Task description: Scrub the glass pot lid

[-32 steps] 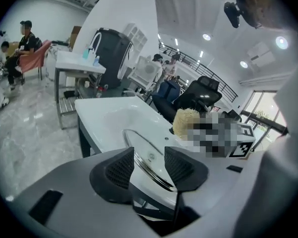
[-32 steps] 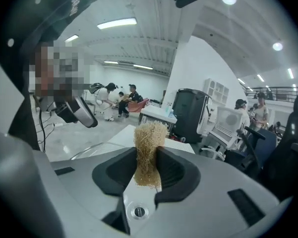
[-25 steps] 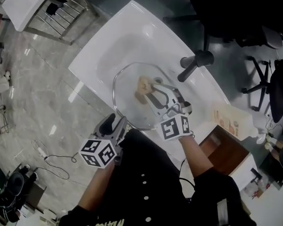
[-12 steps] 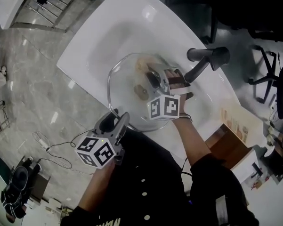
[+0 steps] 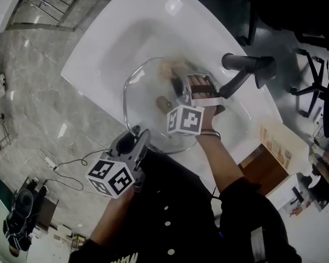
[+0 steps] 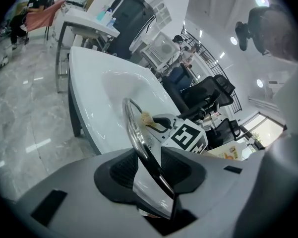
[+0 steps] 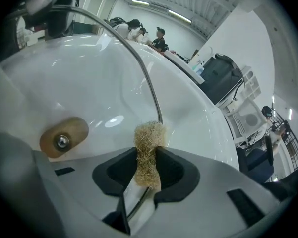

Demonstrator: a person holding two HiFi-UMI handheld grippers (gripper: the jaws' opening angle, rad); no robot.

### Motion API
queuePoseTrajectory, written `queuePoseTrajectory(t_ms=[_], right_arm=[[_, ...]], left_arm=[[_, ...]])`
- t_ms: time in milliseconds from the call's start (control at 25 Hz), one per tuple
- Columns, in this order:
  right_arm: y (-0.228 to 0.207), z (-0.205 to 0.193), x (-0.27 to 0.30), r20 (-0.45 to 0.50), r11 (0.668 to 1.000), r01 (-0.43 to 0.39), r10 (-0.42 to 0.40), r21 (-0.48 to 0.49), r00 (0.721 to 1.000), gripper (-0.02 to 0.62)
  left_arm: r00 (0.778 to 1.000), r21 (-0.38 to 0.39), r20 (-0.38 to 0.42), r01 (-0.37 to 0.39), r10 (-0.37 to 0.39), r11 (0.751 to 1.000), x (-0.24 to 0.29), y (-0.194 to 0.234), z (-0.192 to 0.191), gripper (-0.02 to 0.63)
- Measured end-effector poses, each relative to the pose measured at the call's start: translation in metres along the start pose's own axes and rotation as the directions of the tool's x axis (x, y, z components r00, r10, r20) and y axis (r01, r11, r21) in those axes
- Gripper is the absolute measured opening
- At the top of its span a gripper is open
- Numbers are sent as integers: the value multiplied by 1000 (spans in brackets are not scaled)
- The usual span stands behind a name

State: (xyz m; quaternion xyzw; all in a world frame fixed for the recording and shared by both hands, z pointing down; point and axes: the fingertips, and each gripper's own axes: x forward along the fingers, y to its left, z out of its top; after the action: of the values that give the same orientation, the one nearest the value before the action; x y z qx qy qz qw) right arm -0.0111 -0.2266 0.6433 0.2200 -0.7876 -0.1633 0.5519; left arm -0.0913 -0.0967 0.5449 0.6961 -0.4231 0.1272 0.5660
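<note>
Right, nearest the body, the left tool (image 6: 151, 167) has the lid (image 5: 145, 100) by its near rim. Its jaws have just been closing, and the metal edge runs straight between the pads, pinched. That holds the glass tilted up over the sink (image 5: 115, 32), far edge lowest. Further out, the right tool (image 7: 148, 170) is clamped on a tan fibre scrubber (image 7: 149, 143), with the tuft poking past the jaws and lying against the glass near the rim. The knob (image 7: 63, 136) sits off to one side of it. Which face of the glass the scrubber is on, I cannot tell. Beyond both tools is the white bowl of the sink, with the dark faucet (image 5: 243, 70) on the far side. This looks like the scrubbing itself, early on. To do it well, the left grip has to stay firm, since the lid is held at one point only and will want to swing under pressure. Push the scrubber toward that held edge, not away from it. Work short overlapping strokes from knob to rim, keeping the tuft flat and the pressure modest. Watch the faucet too: it stands close to the right tool.
</note>
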Motion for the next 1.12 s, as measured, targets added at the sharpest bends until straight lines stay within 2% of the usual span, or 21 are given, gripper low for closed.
queuePoseTrajectory(t_ms=[560, 920, 1120], right_arm=[[25, -38, -22, -126, 989, -111, 123, 97, 984, 129], [56, -68, -55, -191, 966, -240, 255, 97, 948, 127], [69, -77, -71, -210, 953, -288, 302, 97, 930, 127]], left_arm=[[1000, 5, -11, -23, 23, 1000, 0, -1, 1, 153], [999, -7, -16, -29, 29, 1000, 0, -1, 0, 150], [999, -6, -15, -32, 32, 999, 0, -1, 0, 150]])
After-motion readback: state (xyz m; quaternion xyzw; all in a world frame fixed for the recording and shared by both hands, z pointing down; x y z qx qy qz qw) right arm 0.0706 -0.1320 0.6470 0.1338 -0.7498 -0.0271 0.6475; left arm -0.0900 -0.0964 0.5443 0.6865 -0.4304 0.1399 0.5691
